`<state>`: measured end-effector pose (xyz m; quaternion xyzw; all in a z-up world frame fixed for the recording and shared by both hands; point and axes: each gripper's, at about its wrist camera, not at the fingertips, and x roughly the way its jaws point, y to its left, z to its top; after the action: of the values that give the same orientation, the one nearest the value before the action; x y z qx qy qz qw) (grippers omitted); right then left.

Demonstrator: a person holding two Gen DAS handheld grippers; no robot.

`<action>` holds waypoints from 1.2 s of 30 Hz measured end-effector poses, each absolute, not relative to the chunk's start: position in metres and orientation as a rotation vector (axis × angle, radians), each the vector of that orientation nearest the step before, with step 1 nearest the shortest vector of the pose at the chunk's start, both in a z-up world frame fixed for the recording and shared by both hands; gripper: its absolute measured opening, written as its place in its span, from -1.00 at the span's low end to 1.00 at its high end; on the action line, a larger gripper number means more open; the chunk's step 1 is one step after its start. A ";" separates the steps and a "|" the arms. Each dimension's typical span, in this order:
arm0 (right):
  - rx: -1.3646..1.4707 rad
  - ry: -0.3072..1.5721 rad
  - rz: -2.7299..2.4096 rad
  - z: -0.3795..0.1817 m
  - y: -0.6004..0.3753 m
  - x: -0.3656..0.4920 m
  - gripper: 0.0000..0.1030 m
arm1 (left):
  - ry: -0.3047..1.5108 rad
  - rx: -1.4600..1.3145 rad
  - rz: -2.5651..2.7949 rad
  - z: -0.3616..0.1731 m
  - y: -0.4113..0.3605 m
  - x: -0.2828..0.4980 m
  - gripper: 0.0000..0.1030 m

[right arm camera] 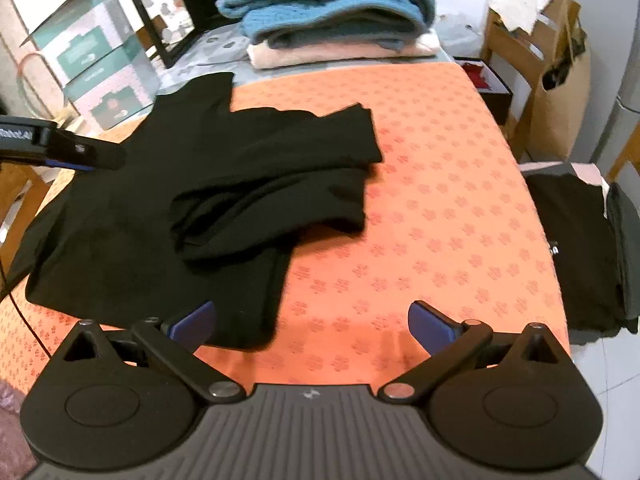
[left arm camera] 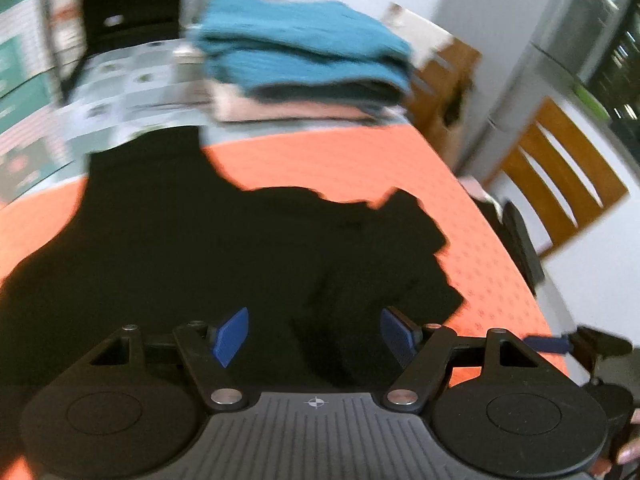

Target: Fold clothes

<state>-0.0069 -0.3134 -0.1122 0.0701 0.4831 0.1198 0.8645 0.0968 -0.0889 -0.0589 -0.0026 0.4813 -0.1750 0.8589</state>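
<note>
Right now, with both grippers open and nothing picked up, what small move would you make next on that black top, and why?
Probably close the right gripper on the near hem of the black top. Both it and the left gripper are open and empty, and the garment lies half-folded on the orange tablecloth, its sleeve bunched across the body.

Place: a home dining room
Signs: patterned orange cloth (right arm camera: 440, 184) on the desk, wooden chairs (left arm camera: 560, 184), folded sweaters (right arm camera: 340, 12), framed photos (right arm camera: 168, 12)
</note>
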 end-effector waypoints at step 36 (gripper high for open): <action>0.244 1.061 0.134 -0.143 -0.370 0.002 0.99 | 0.937 0.174 -0.493 -0.104 -0.231 0.179 -0.95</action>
<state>0.0019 -0.3701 -0.1428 0.1158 0.5042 0.0638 0.8534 0.1786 -0.2311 -0.1038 0.0830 0.4465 -0.2348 0.8594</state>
